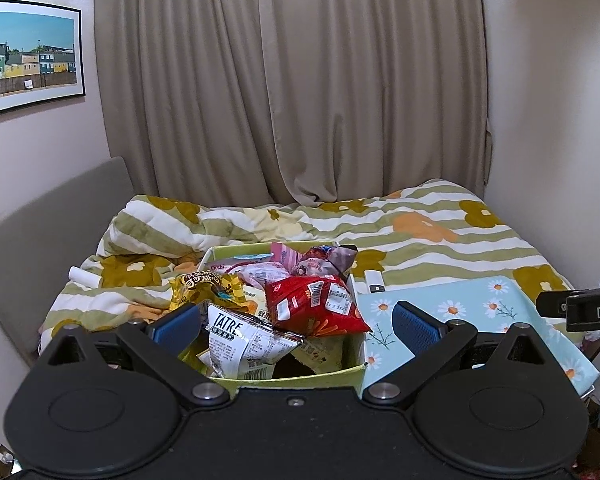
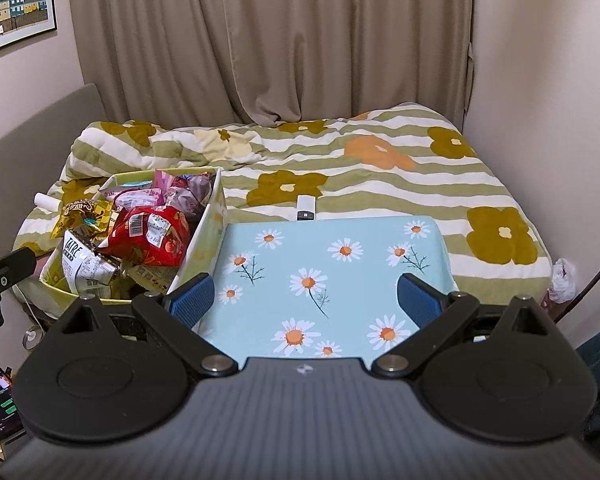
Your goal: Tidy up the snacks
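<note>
Left wrist view: left gripper (image 1: 296, 322), fingers spread wide, nothing held; it is poised just over the near end of the green box (image 1: 300, 374); the box is heaped above its rim with snack packets; the white TATRE packet (image 1: 244, 340) is seen at the near edge, the red packet (image 1: 316, 308) beside it, the gold packet (image 1: 204, 286) at the left rim, pink and purple packets (image 1: 320, 260) at the far end; the box is set on the striped floral blanket (image 1: 420, 232); the daisy-print board (image 1: 480, 312) lies just beside the box on its right.

Right wrist view: right gripper (image 2: 306, 298), fingers likewise apart and empty, held above the daisy-print board, which is bare; a white remote (image 2: 306, 208) is seen at the board's far edge, on the blanket; the box stands touching the board's left edge.

Risks, as judged: the heap is loose, so one lifted packet may drag its neighbours over the rim; crinkled film may slip from a shallow pinch; the soft bedding may let the box tip if it is pressed on one side; the gold packet, overhanging the rim, seems likeliest to fall.
</note>
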